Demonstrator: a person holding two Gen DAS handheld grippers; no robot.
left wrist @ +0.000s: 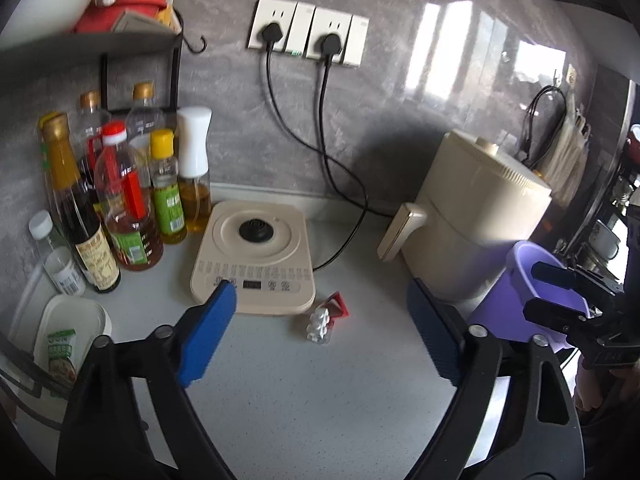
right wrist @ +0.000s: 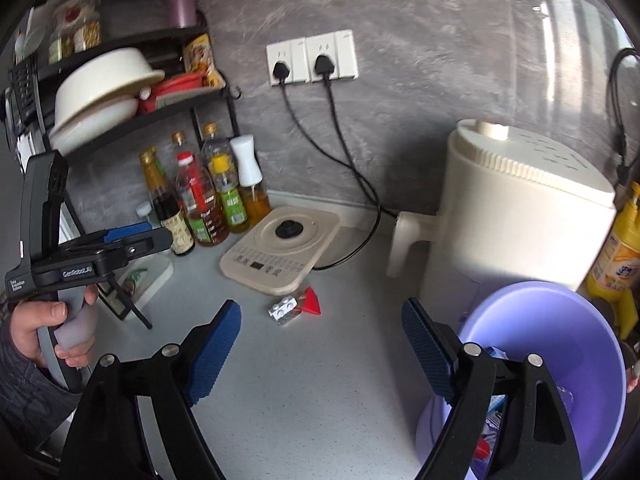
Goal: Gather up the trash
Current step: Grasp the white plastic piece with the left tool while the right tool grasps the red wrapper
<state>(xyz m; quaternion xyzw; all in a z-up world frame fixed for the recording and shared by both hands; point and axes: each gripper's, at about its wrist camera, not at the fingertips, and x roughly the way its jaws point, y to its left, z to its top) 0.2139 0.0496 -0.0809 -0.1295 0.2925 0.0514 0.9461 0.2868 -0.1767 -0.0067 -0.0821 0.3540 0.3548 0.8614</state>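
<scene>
Lying ahead between the wide-open, empty jaws of both tools, the blister pack point(left wrist: 319, 325) is centred nearer the left tool point(left wrist: 320, 320) than the right tool point(right wrist: 320, 344).

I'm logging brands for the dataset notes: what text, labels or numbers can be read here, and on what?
"GenRobot.AI": on the side of the left gripper, right wrist view.
Small white print on its handle end: too small to read.
Bottle labels: blurred, unreadable.
Kettle base panel icons and display: too small to read.
Yellow bottle label: blurred.
Packet in the white tray: unreadable.
Pill pack: no legible text.
</scene>
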